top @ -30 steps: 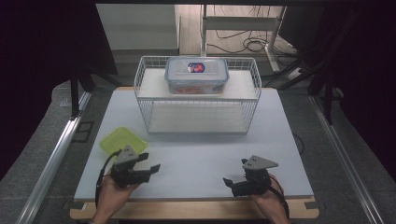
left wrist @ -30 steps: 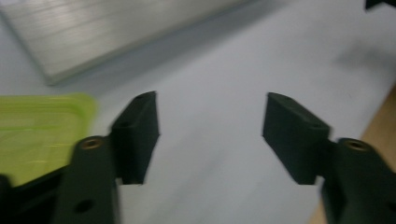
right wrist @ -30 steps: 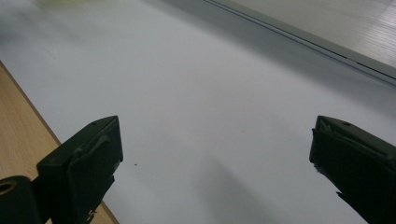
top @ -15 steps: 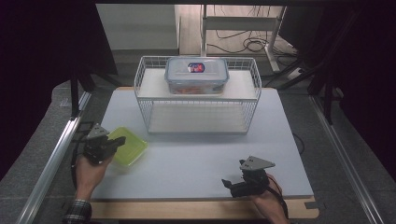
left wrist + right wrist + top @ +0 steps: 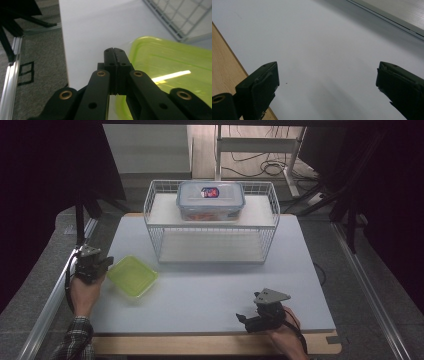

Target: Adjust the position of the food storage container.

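Observation:
A lime-green shallow container (image 5: pixel 132 276) lies flat on the white table top (image 5: pixel 210 290) at the left. My left gripper (image 5: pixel 106 263) is at its left edge, held over the table's left side. In the left gripper view its jaws (image 5: pixel 115 51) are pressed together with nothing between them, and the green container (image 5: pixel 172 67) lies just to the right and below them. My right gripper (image 5: pixel 242 320) rests near the front edge on the right. In the right gripper view it (image 5: pixel 327 82) is open wide over bare table.
A white wire basket (image 5: pixel 150 205) stands at the back centre with a clear lidded food box (image 5: pixel 210 200) on its upper shelf. A metal rail (image 5: pixel 55 295) runs along the floor at the left. The wooden table edge (image 5: pixel 224 65) lies beside my right gripper.
My left hand has moved from the front of the table out to the left, ending beside the green container's left edge. The right hand has stayed where it was.

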